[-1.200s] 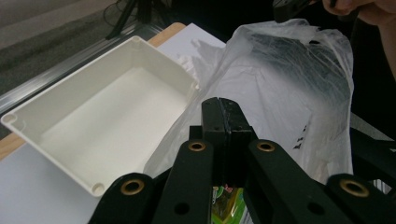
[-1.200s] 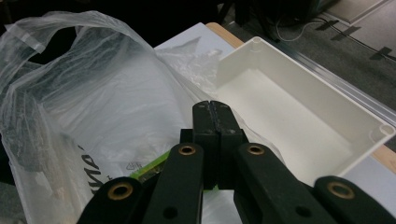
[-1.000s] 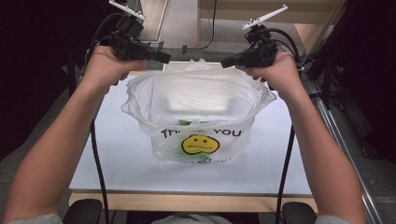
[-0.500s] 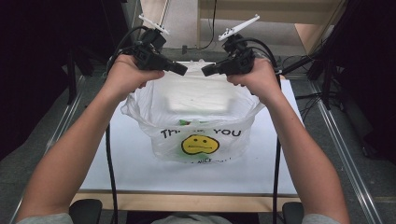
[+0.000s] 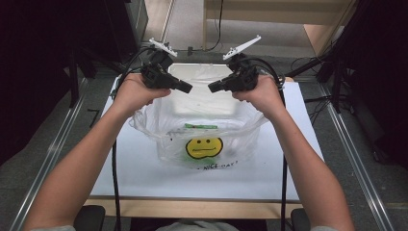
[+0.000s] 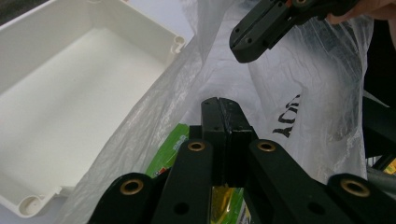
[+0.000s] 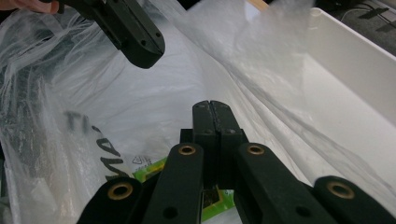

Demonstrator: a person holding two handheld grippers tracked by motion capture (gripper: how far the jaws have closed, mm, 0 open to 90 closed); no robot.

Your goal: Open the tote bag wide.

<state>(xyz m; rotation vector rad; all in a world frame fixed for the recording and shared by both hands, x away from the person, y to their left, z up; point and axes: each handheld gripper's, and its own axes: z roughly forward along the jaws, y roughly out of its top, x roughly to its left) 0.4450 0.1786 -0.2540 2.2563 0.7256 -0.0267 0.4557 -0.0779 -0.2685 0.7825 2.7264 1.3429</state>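
Translucent smiley-face plastic bag [image 5: 202, 139] sits slumped on my bench [image 5: 144, 178]; I hover left gripper [image 5: 188, 88] and right gripper [image 5: 211, 88], fingers clenched empty, above its mouth to reach in.

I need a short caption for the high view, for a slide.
Two shut claws, left claw and right claw, meet above a smiley plastic bag beside a white tray.
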